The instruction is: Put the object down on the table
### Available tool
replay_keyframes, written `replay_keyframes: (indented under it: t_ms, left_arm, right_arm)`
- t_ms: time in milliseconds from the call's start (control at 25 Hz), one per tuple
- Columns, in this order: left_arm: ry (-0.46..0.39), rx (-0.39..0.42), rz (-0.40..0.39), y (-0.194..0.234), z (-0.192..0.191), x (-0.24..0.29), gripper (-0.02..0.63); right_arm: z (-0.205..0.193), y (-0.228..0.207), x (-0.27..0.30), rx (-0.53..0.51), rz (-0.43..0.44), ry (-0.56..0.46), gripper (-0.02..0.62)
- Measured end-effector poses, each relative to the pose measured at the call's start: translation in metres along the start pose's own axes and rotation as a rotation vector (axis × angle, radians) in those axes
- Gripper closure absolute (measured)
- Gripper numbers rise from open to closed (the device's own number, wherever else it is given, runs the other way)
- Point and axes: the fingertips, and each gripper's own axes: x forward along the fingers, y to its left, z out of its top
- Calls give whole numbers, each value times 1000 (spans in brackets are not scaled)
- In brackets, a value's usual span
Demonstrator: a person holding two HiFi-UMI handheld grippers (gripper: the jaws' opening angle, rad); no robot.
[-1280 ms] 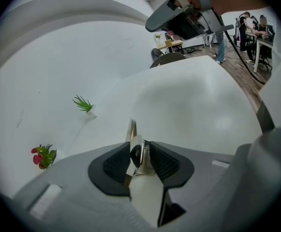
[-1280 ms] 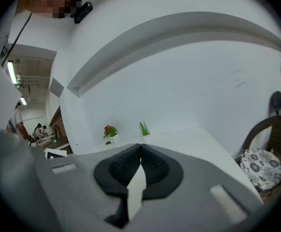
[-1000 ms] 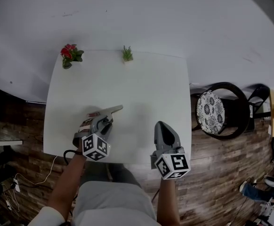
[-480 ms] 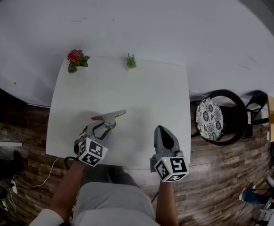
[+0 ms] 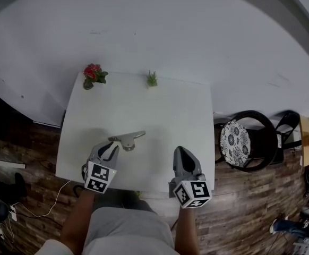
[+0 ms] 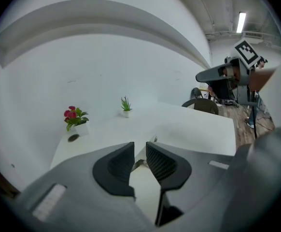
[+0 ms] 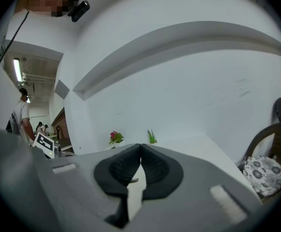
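Object [image 5: 127,139] lies on the surface [image 5: 170,105] toward its near-left corner, just beyond the left gripper [image 5: 111,149], whose empty fingers are closing; the right gripper [image 5: 182,152] holds its fingers pressed together.

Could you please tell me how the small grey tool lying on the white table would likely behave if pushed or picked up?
The small grey metal-looking tool lies flat on the white table, so it would probably slide rather than roll or tip. Its straight thin handle suggests stiffness. It looks slim, so likely light.
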Motion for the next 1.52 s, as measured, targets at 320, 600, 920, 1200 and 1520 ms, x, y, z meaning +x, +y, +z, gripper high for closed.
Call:
replay_keyframes:
  t_ms: [320,600,920,1200,1520]
  left_arm:
    - [-51,-69,65,25,14,-26,552]
    - [-103,-126,105,42,30,-49,582]
    - [-174,-187,145,62,60,-69,597]
    - [-240,-167,171,72,88,-90,597]
    - [-316,-142,196,83,117,-111,597]
  right_arm:
    - [10,11,0,-17,12,-17,595]
    - [17,15,-4,-35,13,-23,595]
    - [30,12,-9,-44,-2,-42,595]
    - [49,16,-13,-56,-4,-70,595]
    - [63,16,-20,-77,-4,-79,594]
